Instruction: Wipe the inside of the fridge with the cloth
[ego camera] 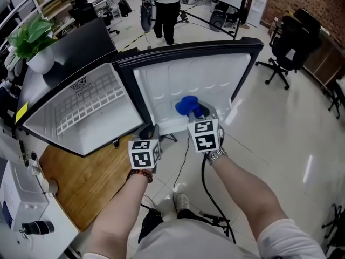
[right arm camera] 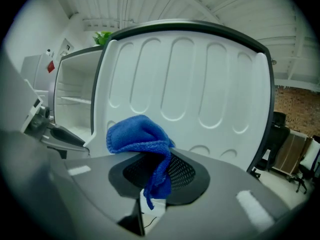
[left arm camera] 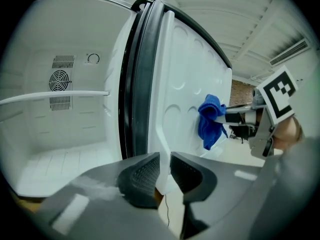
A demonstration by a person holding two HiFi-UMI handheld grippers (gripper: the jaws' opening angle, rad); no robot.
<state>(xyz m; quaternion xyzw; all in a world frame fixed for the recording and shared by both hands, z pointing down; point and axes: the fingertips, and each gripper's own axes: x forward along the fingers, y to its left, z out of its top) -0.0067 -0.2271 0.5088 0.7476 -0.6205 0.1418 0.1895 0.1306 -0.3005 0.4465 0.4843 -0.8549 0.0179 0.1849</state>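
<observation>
A small white fridge [ego camera: 91, 107] stands with its door [ego camera: 178, 80] swung wide. My right gripper [ego camera: 202, 115] is shut on a blue cloth [ego camera: 187, 106] and holds it against the door's ribbed inner face [right arm camera: 200, 84]. In the right gripper view the cloth [right arm camera: 137, 134] bunches above the jaws [right arm camera: 157, 171] and hangs down between them. My left gripper [left arm camera: 165, 166] sits at the door's lower edge [left arm camera: 161, 134], with that white edge pinched between its pads. From there the cloth [left arm camera: 210, 121] shows to the right, on the door panel [left arm camera: 185, 74].
Inside the fridge are a wire shelf [left arm camera: 55, 96] and a rear fan grille [left arm camera: 59, 81]. A potted plant [ego camera: 29, 36] stands on the fridge top. A person [ego camera: 167, 9] stands behind the fridge, office chairs [ego camera: 288, 47] at right. A black cable [ego camera: 210, 198] trails on the floor.
</observation>
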